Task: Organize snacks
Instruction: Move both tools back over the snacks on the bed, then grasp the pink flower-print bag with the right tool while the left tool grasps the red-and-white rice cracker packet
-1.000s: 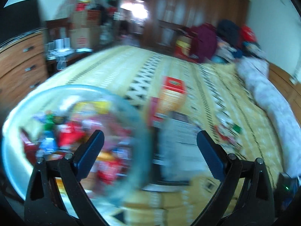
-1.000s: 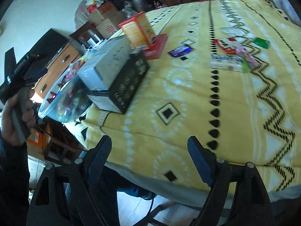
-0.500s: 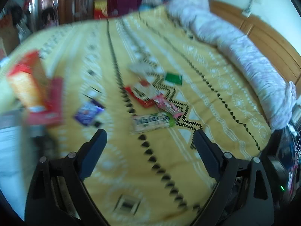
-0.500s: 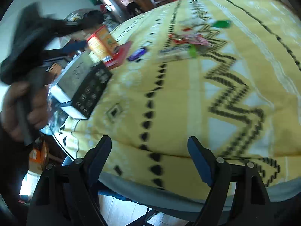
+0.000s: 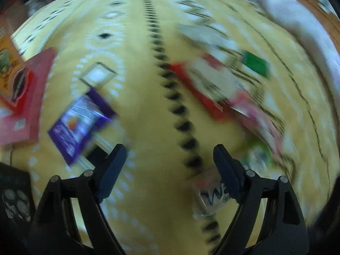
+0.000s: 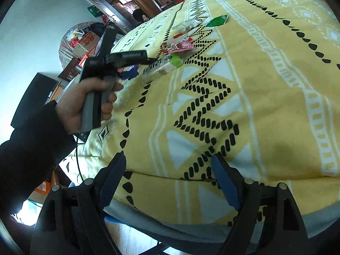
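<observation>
At the far left of the left wrist view a red box (image 5: 23, 97) lies flat on the yellow patterned bedspread (image 5: 144, 97), with a yellow-orange carton (image 5: 6, 68) touching its upper edge. Just to the right, a purple snack packet (image 5: 81, 123) lies tilted on the cover. The left claw (image 5: 169, 165) hangs over the bed pointing steeply down; its jaws have just been closing, yet they stand well apart with only bare bedspread between them. Beside its right finger (image 5: 227, 172) lies a clear wafer pack (image 5: 212, 195), partly hidden by that finger and not pinched. Farther right a red-and-white packet (image 5: 204, 82), a pink wrapper (image 5: 257, 116) and a small green sachet (image 5: 256, 63) lie close together; the view is blurred, so their print cannot be read.

In the right wrist view, a hand (image 6: 85, 104) in a dark sleeve (image 6: 31, 140) at the left grips the left claw's handle over the bed. To the right of it lie the wafer pack (image 6: 163, 68), the pink wrapper (image 6: 182, 45) and the green sachet (image 6: 217, 21). The right claw (image 6: 167, 174) is open and empty above the bed's near edge, well apart from the snacks.
</observation>
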Available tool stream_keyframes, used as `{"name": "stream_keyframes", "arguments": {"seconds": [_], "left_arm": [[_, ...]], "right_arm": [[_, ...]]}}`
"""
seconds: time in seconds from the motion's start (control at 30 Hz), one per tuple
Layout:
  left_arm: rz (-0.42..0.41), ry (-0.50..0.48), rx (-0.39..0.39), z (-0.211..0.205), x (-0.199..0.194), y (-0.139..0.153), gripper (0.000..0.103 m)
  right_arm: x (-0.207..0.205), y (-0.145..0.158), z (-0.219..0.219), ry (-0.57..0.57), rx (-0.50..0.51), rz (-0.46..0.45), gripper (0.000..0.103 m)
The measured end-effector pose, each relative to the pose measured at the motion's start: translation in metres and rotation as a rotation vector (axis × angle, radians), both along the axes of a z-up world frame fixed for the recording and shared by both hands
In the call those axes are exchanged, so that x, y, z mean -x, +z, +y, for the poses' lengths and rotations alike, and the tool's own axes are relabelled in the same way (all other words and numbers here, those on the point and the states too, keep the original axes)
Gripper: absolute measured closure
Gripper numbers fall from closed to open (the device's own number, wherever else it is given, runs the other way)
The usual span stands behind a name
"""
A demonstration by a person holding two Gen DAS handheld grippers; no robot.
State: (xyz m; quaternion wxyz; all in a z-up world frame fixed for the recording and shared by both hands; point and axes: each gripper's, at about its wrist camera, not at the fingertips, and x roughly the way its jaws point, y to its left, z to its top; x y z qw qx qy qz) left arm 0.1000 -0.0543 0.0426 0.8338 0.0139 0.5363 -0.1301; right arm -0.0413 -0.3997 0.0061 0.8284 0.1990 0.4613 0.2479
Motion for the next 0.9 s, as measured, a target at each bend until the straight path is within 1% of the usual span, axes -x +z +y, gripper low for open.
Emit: {"name": "stream_keyframes", "arguments": {"seconds": [0.03, 0.07, 0.13, 0.17, 0.2, 0.27, 0.37, 0.43, 0.5, 0.57, 0.63, 0.7, 0.77, 0.83, 0.9], "left_arm": [[0.024, -0.072, 0.018, -0.006, 0.013, 0.002, 0.019], [0.080, -0.147, 0.061, -0.011, 0.026, 0.003, 0.019], [0.146, -0.235, 0.133, -0.014, 0.047, 0.008, 0.019], [0.135, -0.242, 0.137, -0.014, 0.053, 0.011, 0.019], [0.114, -0.235, 0.131, -0.013, 0.061, 0.017, 0.019], [0.068, -0.184, 0.130, -0.008, 0.069, 0.027, 0.019], [-0.001, -0.134, 0.133, -0.009, 0.062, 0.036, 0.019], [-0.031, -0.105, 0.132, -0.015, 0.051, 0.041, 0.019], [-0.082, -0.073, 0.126, -0.019, 0.038, 0.046, 0.019], [-0.123, -0.033, 0.110, -0.013, 0.032, 0.050, 0.019], [-0.193, 0.013, 0.086, -0.005, 0.036, 0.055, 0.019], [-0.234, 0.057, 0.058, 0.011, 0.043, 0.060, 0.019], [-0.256, 0.109, 0.049, 0.028, 0.052, 0.060, 0.019], [-0.283, 0.139, 0.036, 0.045, 0.063, 0.062, 0.019], [-0.294, 0.148, 0.031, 0.053, 0.071, 0.063, 0.019]], "right_arm": [[-0.001, -0.001, 0.001, 0.001, 0.001, -0.003, 0.018], [-0.001, -0.001, 0.000, -0.002, -0.002, -0.005, 0.018], [0.000, -0.002, -0.002, -0.008, -0.009, -0.008, 0.018], [0.000, -0.002, -0.002, -0.012, -0.013, -0.009, 0.018], [-0.001, -0.003, -0.003, -0.014, -0.015, -0.010, 0.018], [0.001, -0.004, -0.003, -0.014, -0.012, -0.013, 0.018], [0.003, -0.003, -0.002, -0.012, -0.006, -0.012, 0.018], [0.004, -0.001, -0.002, -0.016, -0.008, -0.014, 0.018], [0.004, 0.001, -0.003, -0.023, -0.008, -0.016, 0.018], [0.003, 0.007, -0.002, -0.030, -0.003, -0.027, 0.018], [-0.001, 0.013, -0.001, -0.037, -0.009, -0.038, 0.018], [-0.010, 0.022, 0.000, -0.045, -0.022, -0.057, 0.018], [-0.028, 0.032, 0.001, -0.060, -0.033, -0.080, 0.018], [-0.053, 0.040, 0.004, -0.074, -0.045, -0.102, 0.018], [-0.086, 0.045, 0.013, -0.078, -0.029, -0.119, 0.018]]}}
